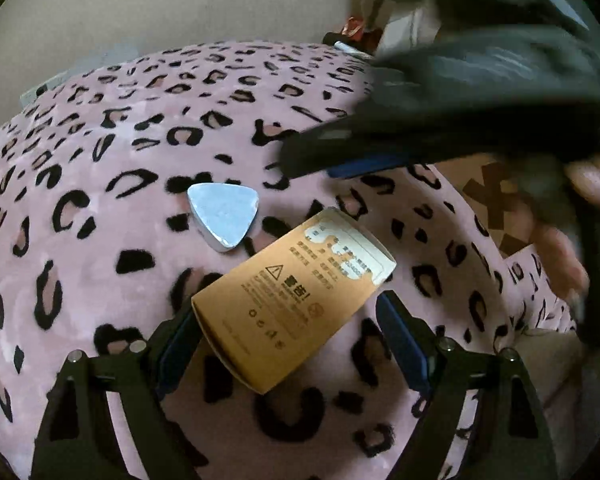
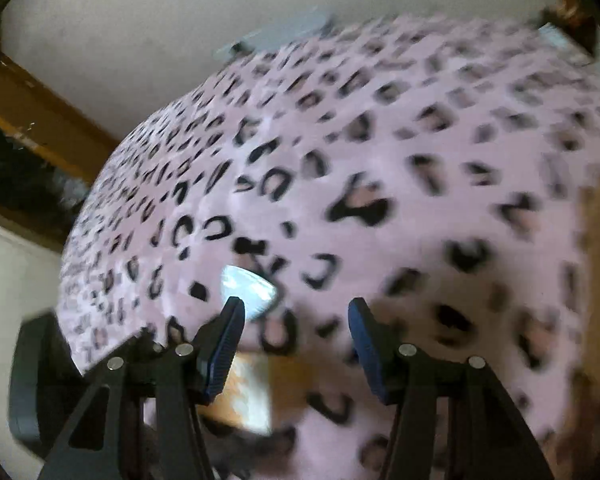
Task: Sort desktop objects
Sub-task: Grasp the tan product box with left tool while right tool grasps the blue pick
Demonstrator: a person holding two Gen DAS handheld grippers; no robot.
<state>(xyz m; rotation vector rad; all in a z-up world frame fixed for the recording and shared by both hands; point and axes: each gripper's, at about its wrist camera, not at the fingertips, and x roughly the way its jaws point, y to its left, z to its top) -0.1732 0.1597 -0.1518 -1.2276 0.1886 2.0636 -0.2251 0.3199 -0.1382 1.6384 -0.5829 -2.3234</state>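
A tan cardboard box with printed warnings lies tilted on the pink leopard-print cloth. It sits between the wide-apart fingers of my left gripper, whose pads do not press it. Just beyond it lies a silver rounded-triangle object. A finger of my right gripper reaches in from the upper right, blurred, above the cloth. In the right wrist view my right gripper is open with nothing between its fingers. The silver triangle shows just past its left fingertip, and the tan box lies below.
A person's hand holds the right gripper at the right. A brown carton marked with an X stands at the cloth's right side. A grey flat object and small red items lie at the far edge.
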